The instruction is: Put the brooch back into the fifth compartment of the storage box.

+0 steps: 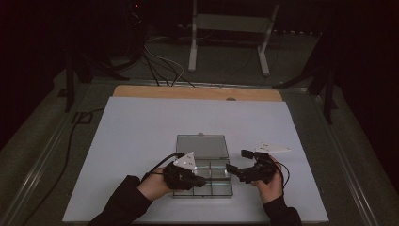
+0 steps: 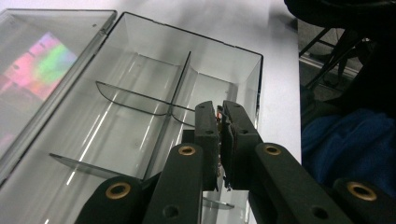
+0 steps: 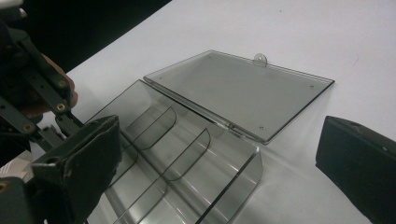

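While the white table sheet (image 1: 141,141) carries the whole work area, the clear plastic organiser box (image 1: 202,181) lies near its front edge, between the two hands, so both grippers reach it without stretching. Its lid (image 1: 201,146) is folded fully back and rests flat on the sheet beyond the tray, leaving every compartment open from above. Thin clear dividers (image 2: 140,100) split the tray into several compartments; all those in view appear empty.

The right gripper (image 1: 234,169) sits at the tray's right edge with its jaws wide apart and nothing between them, probably positioned to steady the box. The left gripper (image 2: 220,122) hangs over the tray near a divider, jaws drawn together on a small, thin item (image 2: 219,116); its identity cannot be told. The item is judged to be on its way into a compartment
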A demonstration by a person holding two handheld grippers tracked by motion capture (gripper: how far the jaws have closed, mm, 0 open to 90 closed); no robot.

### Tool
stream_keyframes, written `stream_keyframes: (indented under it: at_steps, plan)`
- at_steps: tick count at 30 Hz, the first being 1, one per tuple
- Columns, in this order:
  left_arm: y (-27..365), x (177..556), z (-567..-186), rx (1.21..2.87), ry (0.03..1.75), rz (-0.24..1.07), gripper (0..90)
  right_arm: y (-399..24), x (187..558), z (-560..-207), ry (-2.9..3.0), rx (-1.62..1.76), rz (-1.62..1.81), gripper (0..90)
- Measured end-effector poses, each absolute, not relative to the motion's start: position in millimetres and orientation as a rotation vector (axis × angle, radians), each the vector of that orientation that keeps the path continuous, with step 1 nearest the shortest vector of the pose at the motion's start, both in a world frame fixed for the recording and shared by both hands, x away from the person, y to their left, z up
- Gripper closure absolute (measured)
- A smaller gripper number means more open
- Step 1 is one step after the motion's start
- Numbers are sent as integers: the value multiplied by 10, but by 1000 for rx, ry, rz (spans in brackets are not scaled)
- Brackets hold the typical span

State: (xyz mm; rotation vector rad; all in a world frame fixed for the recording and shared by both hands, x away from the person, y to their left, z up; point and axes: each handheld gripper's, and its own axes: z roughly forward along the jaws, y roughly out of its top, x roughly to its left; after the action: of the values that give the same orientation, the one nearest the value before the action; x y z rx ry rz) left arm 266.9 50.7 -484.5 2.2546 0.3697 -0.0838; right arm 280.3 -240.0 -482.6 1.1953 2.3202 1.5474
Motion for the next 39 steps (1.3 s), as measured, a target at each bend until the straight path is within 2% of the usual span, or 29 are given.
stream_keyframes:
  at_steps: [18,27,28,31,35,39]
  plan:
    - [374,2665,-5008,2328,479,-96,868,-2403,2803,-4830,2324,1192,1545,7]
    - [378,2665,-4997,2307,498,-117,860,-2405,2805,-4829,2323,1192,1543,7]
    - [379,2663,-4992,2303,495,-116,826,-2406,2805,-4830,2324,1193,1544,7]
    - [396,2662,-4958,2284,495,-126,812,-2407,2803,-4827,2323,1190,1543,7]
    - [406,2652,-4927,2268,505,-91,605,-2408,2804,-4826,2323,1190,1543,7]
    - [413,2651,-4913,2256,505,-76,457,-2407,2802,-4822,2322,1189,1544,7]
